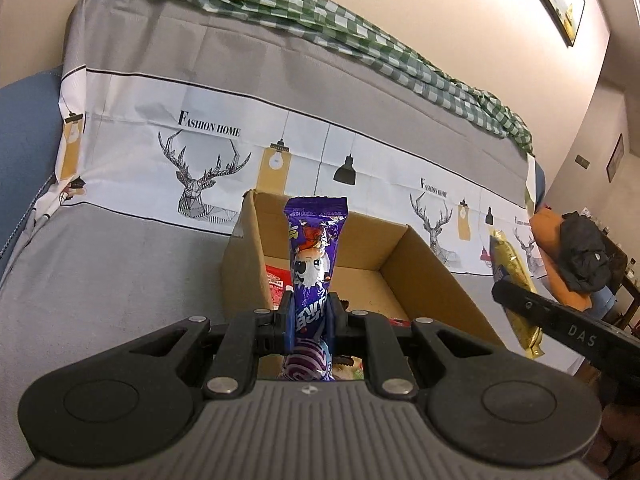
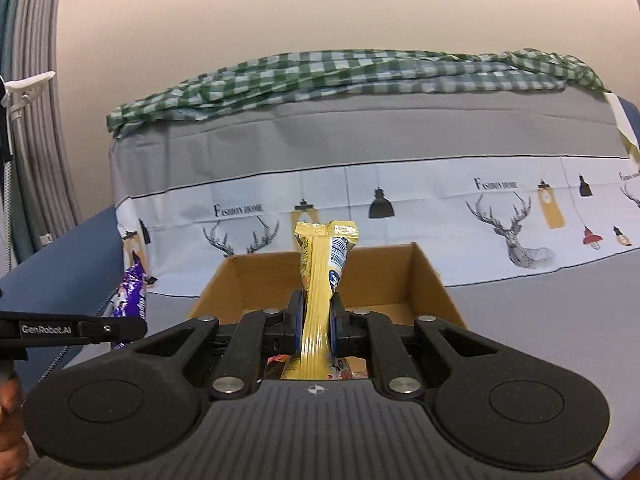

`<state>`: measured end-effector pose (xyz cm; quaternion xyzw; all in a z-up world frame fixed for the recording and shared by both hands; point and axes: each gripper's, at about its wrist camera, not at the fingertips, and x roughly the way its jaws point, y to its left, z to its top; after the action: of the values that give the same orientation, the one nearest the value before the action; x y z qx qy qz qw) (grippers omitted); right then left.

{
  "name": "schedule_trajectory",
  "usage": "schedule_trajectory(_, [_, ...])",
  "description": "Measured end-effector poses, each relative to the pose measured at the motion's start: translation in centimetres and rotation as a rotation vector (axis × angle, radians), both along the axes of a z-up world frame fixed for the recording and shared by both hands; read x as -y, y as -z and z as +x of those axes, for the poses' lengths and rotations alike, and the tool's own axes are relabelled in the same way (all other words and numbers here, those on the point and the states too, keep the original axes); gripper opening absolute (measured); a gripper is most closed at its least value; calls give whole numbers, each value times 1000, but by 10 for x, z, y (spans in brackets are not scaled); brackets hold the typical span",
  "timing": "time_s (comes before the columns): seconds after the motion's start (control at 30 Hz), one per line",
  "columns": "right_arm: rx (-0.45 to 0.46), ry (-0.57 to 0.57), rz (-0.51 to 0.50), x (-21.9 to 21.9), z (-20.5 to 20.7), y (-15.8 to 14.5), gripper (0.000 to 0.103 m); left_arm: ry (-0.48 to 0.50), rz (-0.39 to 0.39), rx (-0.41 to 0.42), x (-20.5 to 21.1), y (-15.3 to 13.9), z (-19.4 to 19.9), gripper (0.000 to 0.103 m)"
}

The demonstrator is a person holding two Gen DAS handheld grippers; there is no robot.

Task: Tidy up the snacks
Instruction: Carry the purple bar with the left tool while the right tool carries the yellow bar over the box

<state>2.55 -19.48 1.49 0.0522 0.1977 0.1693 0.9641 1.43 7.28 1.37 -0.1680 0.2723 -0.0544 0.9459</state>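
Hiding box [image 1: 432,264] contents: left gripper [image 1: 310,320] clamps purple pack [image 1: 314,256], right gripper [image 2: 316,320] yellow pack [image 2: 320,280]

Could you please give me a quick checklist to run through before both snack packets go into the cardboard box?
1. Left gripper shut on the purple packet: ok.
2. Right gripper shut on the yellow packet: ok.
3. Cardboard box open at the top: ok.
4. Free floor space in the box: ok at the back; nearer part hidden.
5. Red packet already inside, clear of the drop spot: cannot tell.
6. Grippers apart from each other: ok.
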Motion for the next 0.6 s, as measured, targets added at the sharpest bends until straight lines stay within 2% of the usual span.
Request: schedule_trajectory(0.6, [1, 8, 10, 2, 0, 1, 12, 5, -17, 8, 1, -1, 0, 16])
